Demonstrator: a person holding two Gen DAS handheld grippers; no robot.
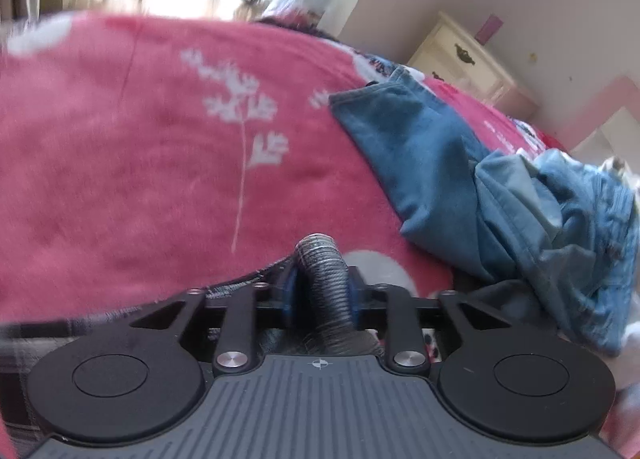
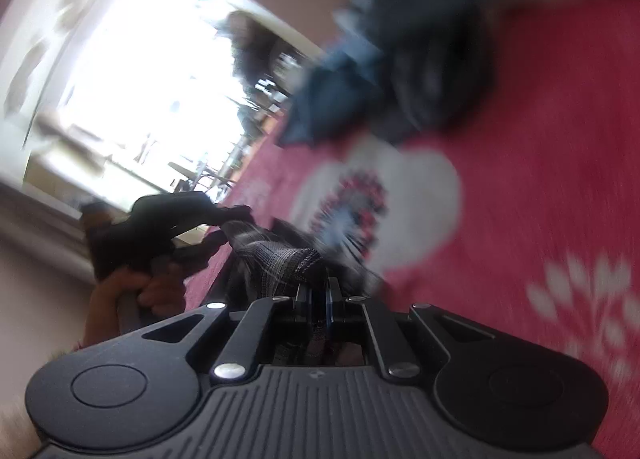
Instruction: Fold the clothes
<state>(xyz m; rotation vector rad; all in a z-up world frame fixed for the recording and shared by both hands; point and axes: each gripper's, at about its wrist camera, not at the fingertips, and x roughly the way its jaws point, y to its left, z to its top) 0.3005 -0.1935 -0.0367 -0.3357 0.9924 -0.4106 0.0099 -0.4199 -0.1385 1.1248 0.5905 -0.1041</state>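
1. The left tool (image 1: 322,291) has a roll of dark checked cloth (image 1: 328,279) bunched between its blue pads, which touch the fabric on both sides.
2. The right tool (image 2: 318,299) is clamped on the same checked cloth, seen blurred.
3. The cloth lies on the red flowered bedspread (image 1: 120,139).
4. Blue jeans (image 1: 460,163) lie crumpled nearby on the bed.

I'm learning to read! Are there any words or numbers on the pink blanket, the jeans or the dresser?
No words or numbers can be read anywhere.
Pink blanket: only white flower and circle patterns, no letters.
Jeans: no readable label or tag.
Dresser: plain drawers with dark handles, nothing written.
Black tool: only a small crosshair mark, no text.
The right wrist view is too blurred to read anything.
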